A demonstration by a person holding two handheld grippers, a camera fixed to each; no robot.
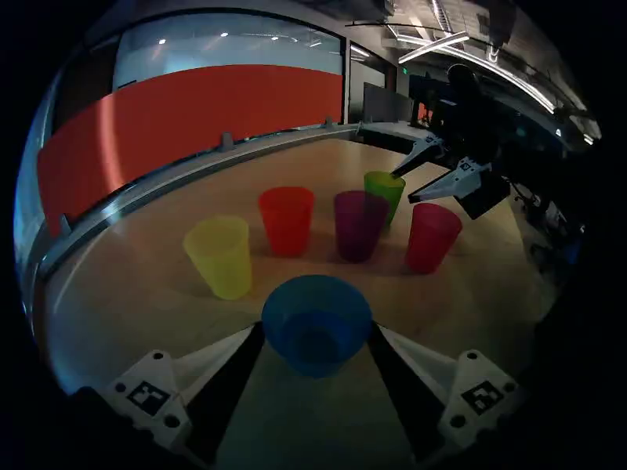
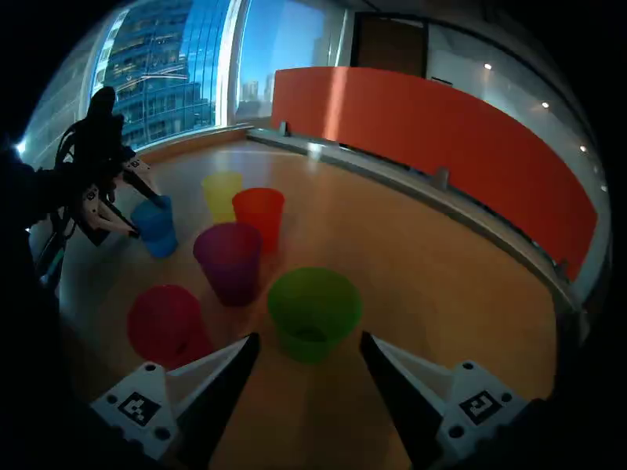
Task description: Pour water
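Bench point(image 1: 486, 290): wooden, carrying a cluster of cups. Left gripper point(image 1: 315, 333): fingers spread wide about the blue cup point(image 1: 316, 321), which stands at the near edge of the cluster; whether they press it cannot be told. Right gripper point(image 2: 307, 338): fingers apart, holding nothing, with the green cup point(image 2: 313, 309) just beyond the tips. Assessment: grasping stage, pouring not begun. Next move calls for closing squarely on each cup, lifting one and tilting it over the other.

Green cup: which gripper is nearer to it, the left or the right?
Right. The right gripper has the green cup between its fingers. The left gripper is farther off, across the group of cups, with the blue cup between its fingers.
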